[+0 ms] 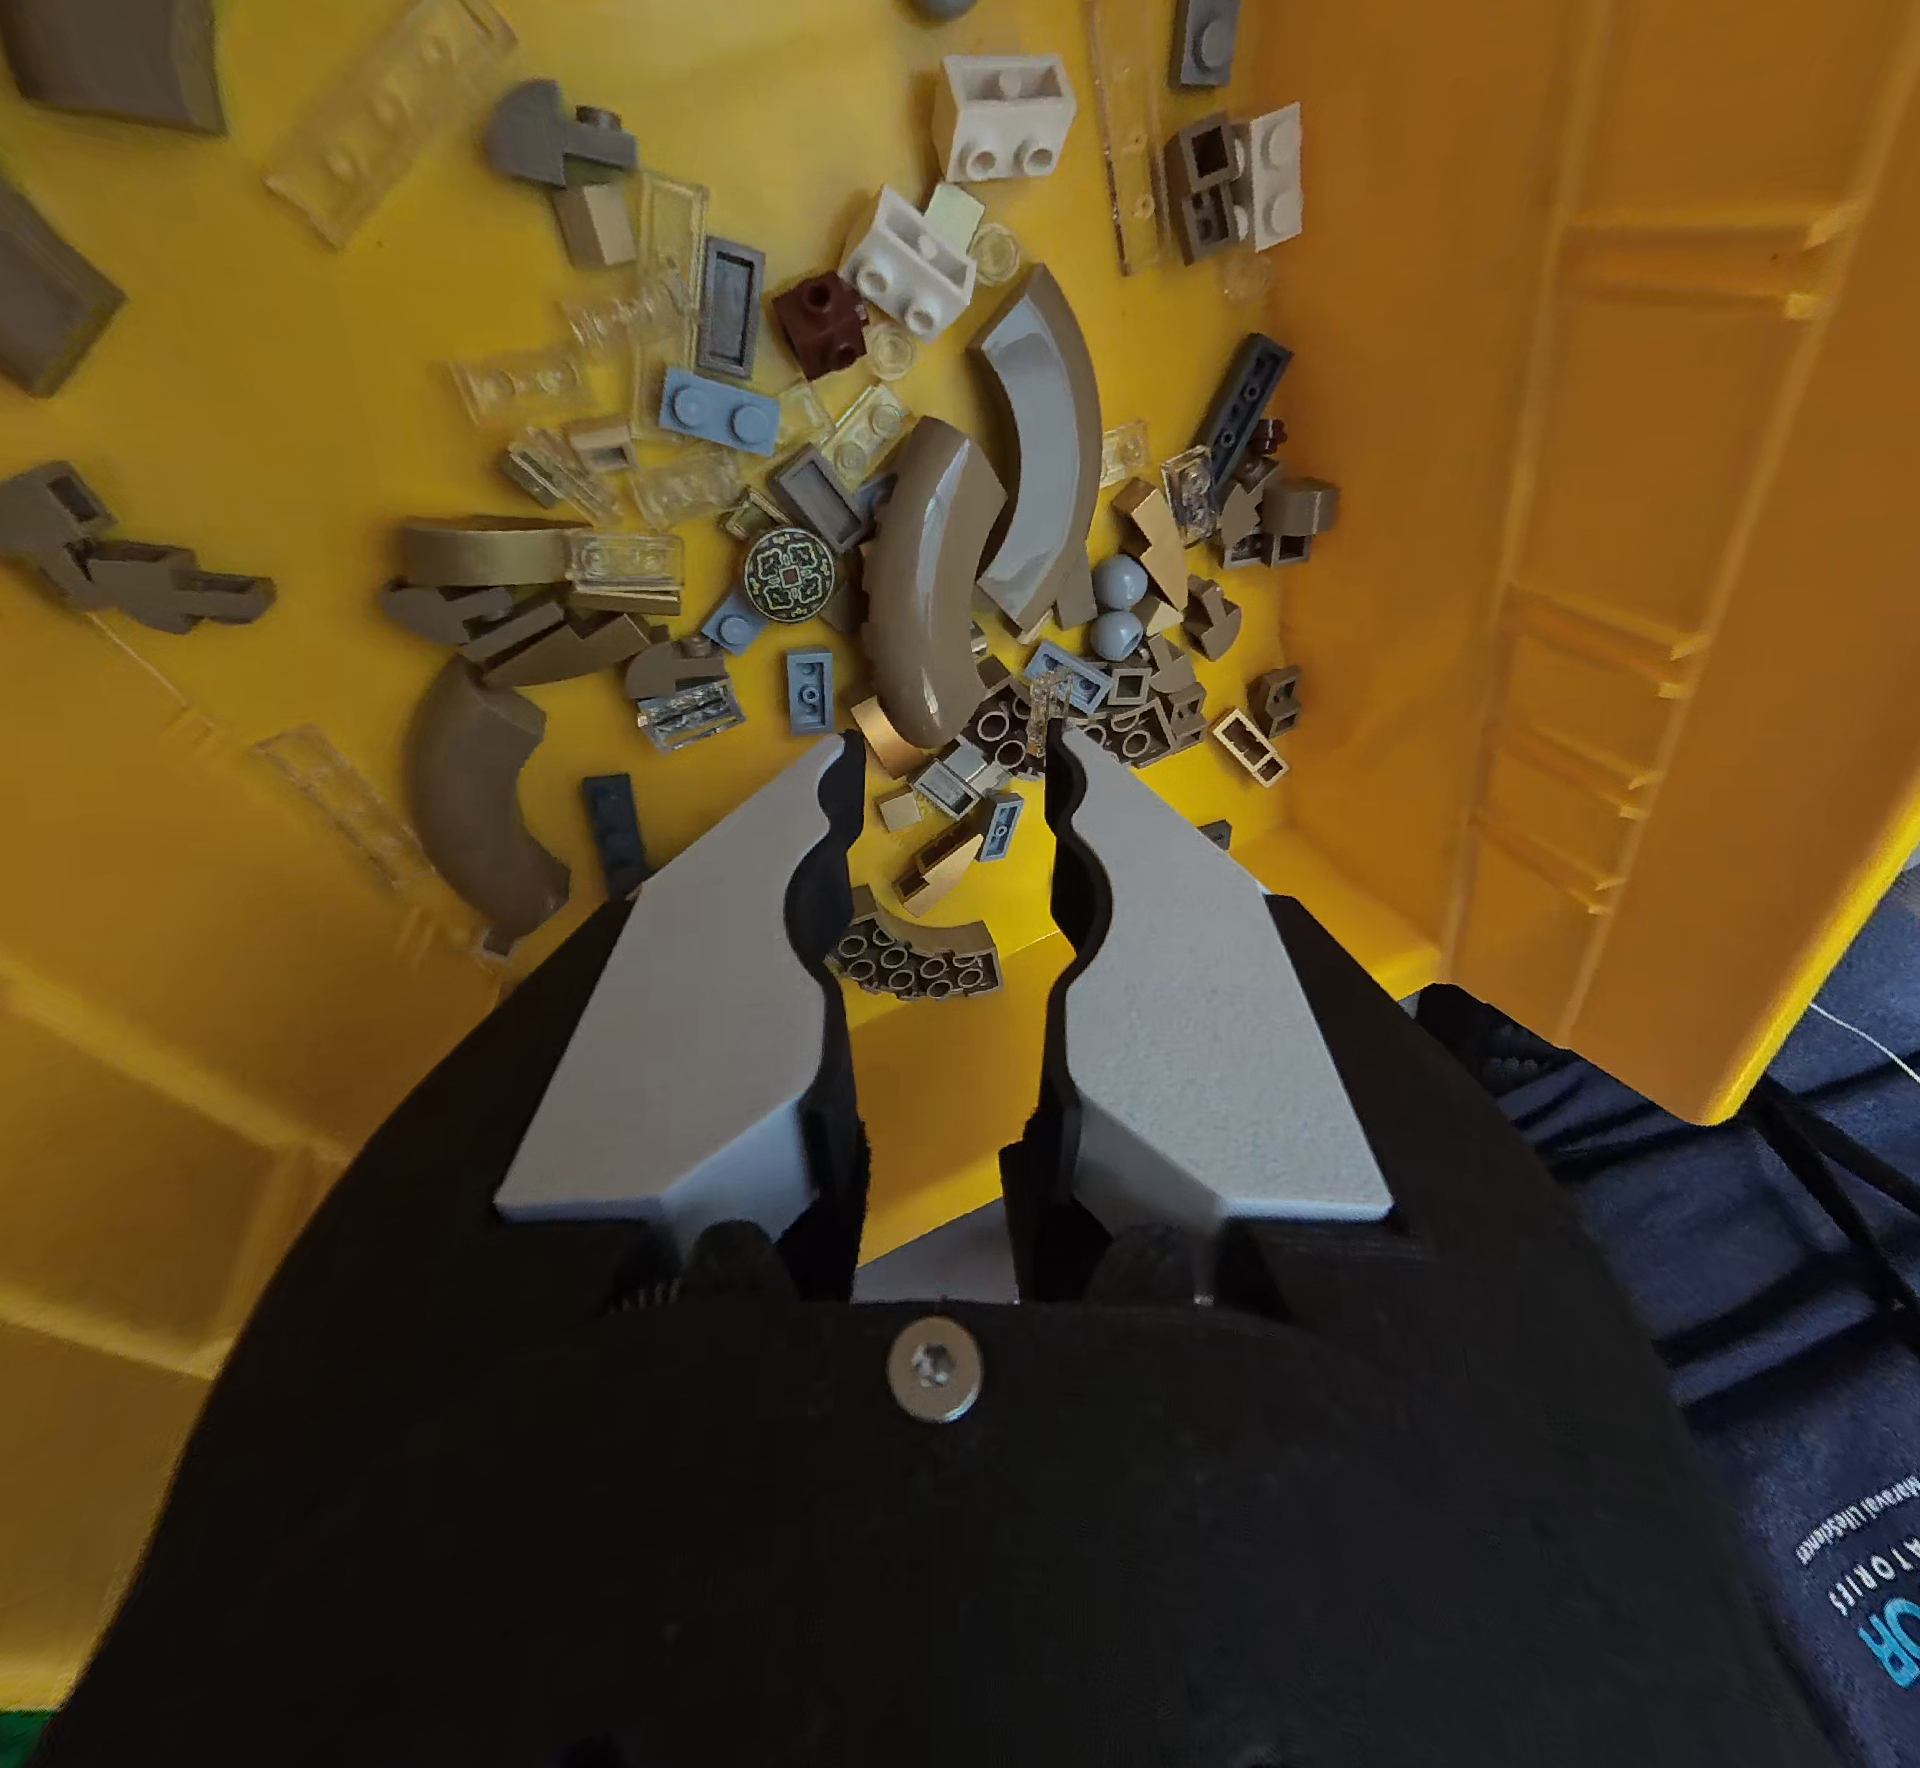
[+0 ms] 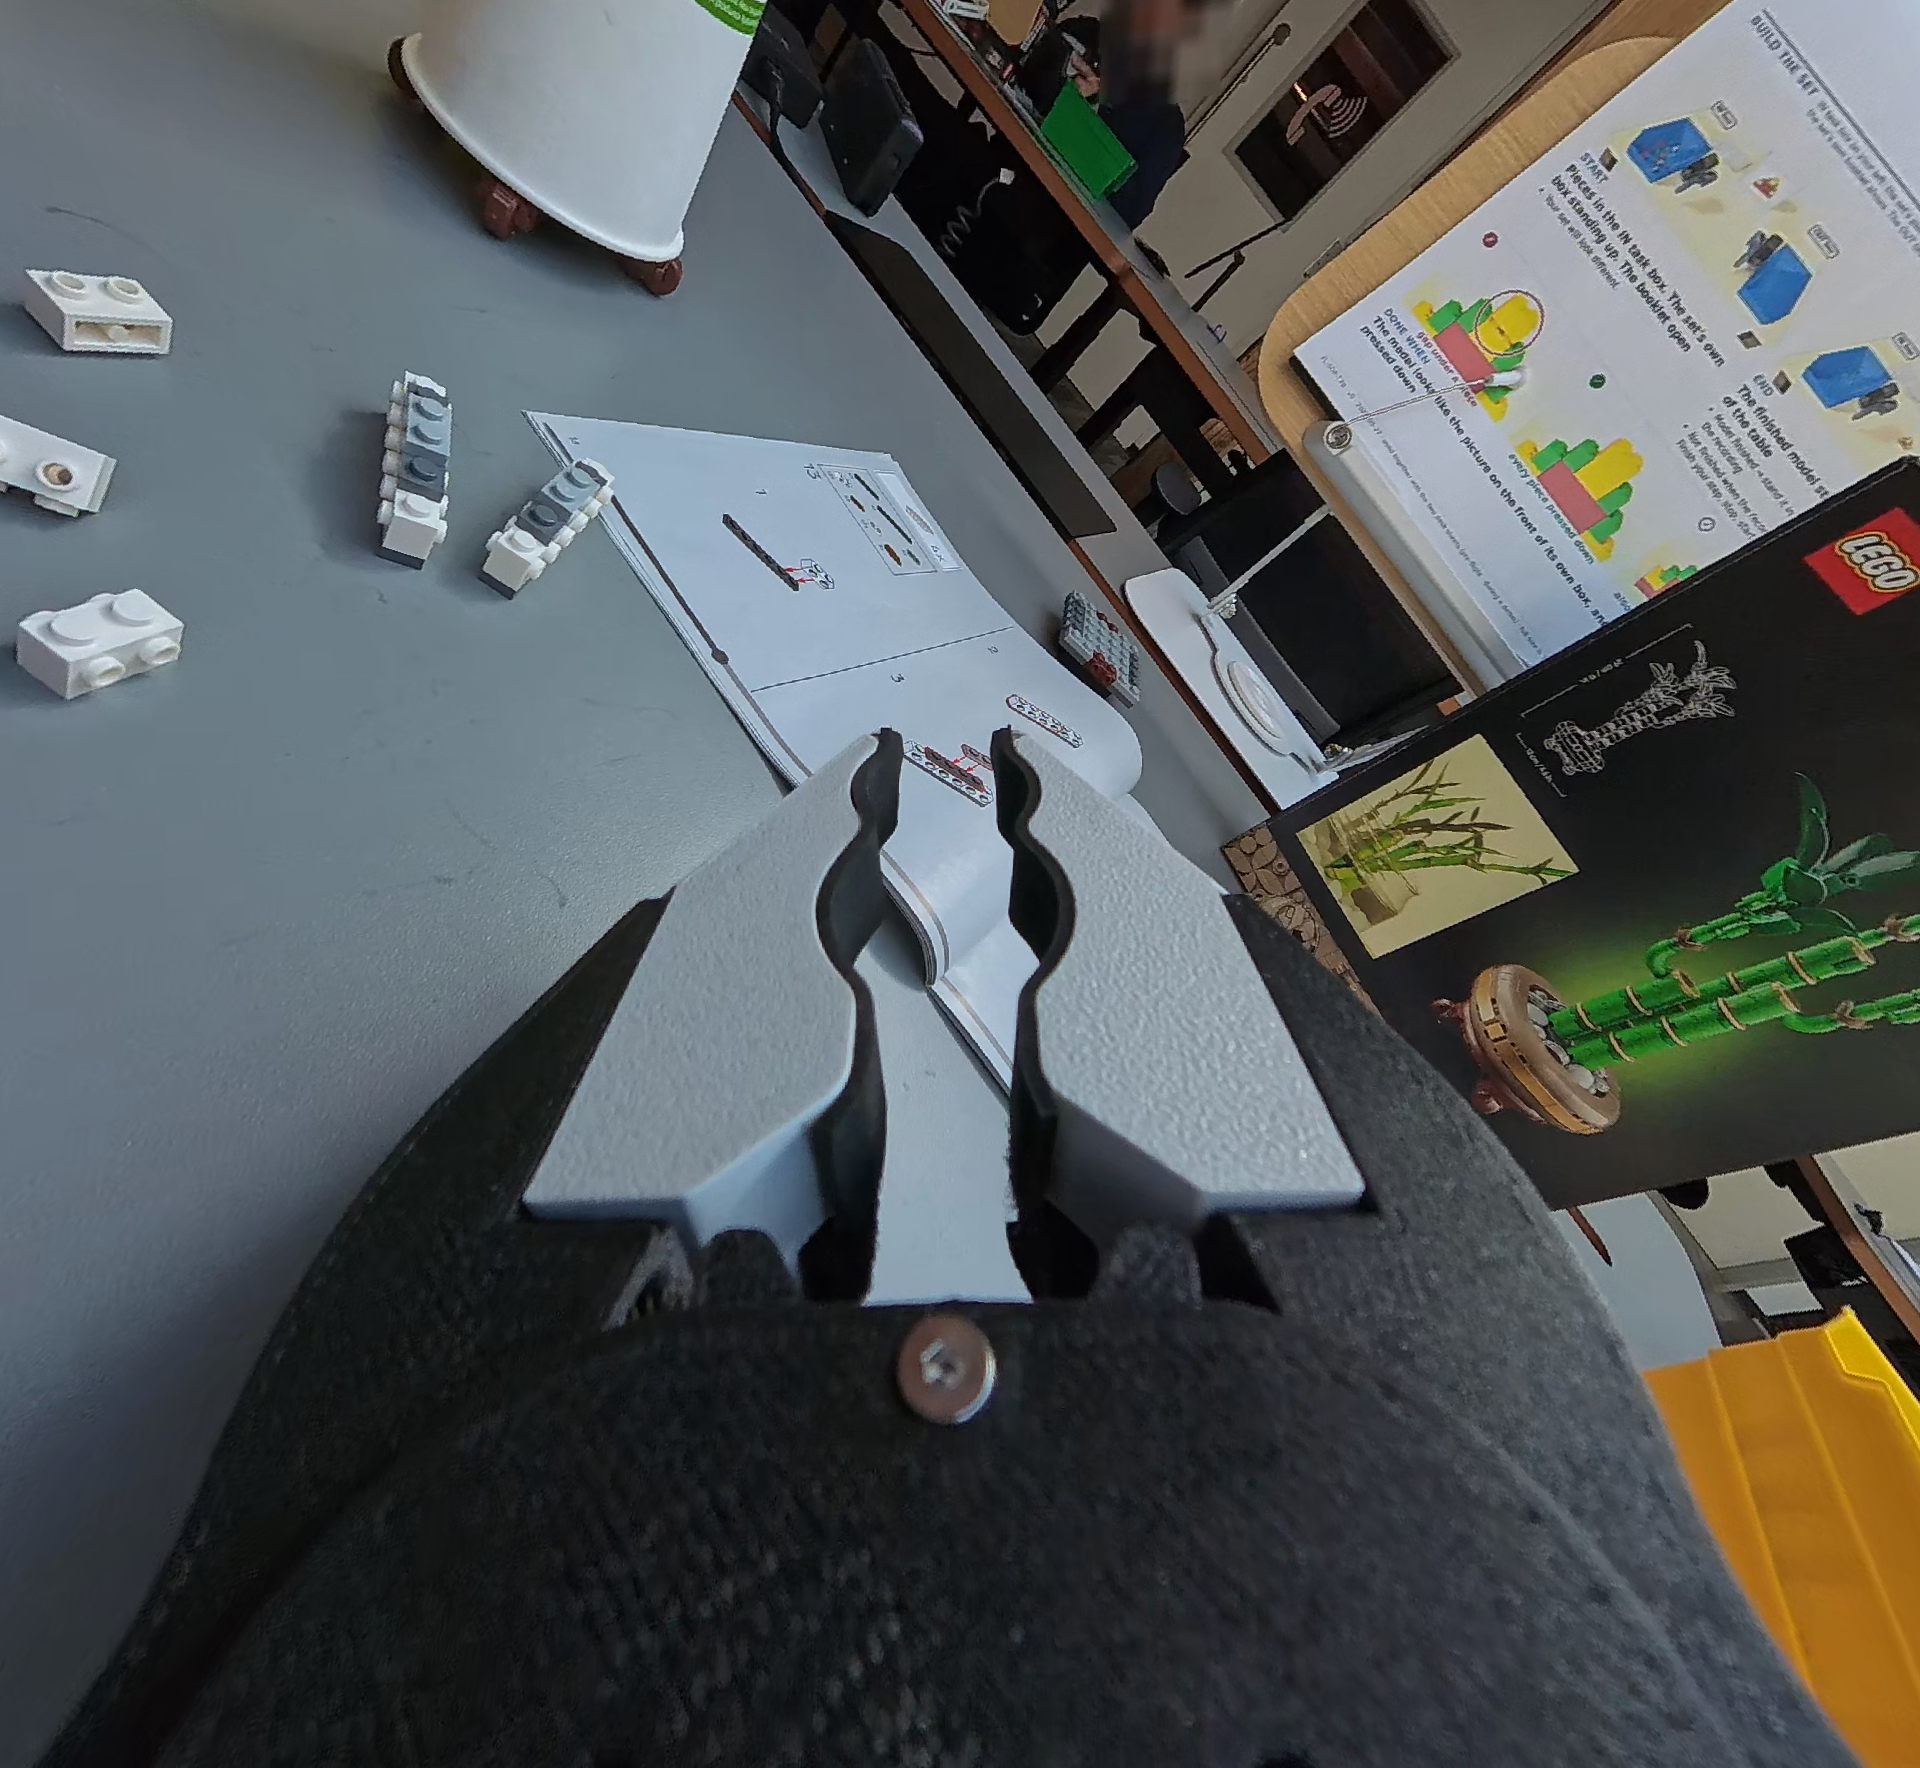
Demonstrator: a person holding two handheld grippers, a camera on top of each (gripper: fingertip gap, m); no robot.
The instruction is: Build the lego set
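In the left wrist view my left gripper (image 1: 954, 750) is open and empty, held just above a heap of loose Lego pieces in a yellow bin (image 1: 1455, 368). Two tan curved pieces (image 1: 925, 575) lie right ahead of its tips, with clear plates, grey plates and white bricks (image 1: 1003, 116) around them. In the right wrist view my right gripper (image 2: 943, 747) is open and empty above the open instruction booklet (image 2: 831, 575) on the grey table (image 2: 260, 887). Two small white-and-grey assemblies (image 2: 414, 469) (image 2: 545, 523) and loose white bricks (image 2: 99, 643) lie to its left.
An upturned white paper cup (image 2: 592, 45) stands at the far left on brown pieces. The black Lego set box (image 2: 1610, 887) stands at the right, with an instruction sheet (image 2: 1621, 316) behind it. A small grey studded piece (image 2: 1101, 648) lies past the booklet. A yellow bin corner (image 2: 1808, 1531) shows at lower right. My right fingertips sit around 45 cm from my left ones.
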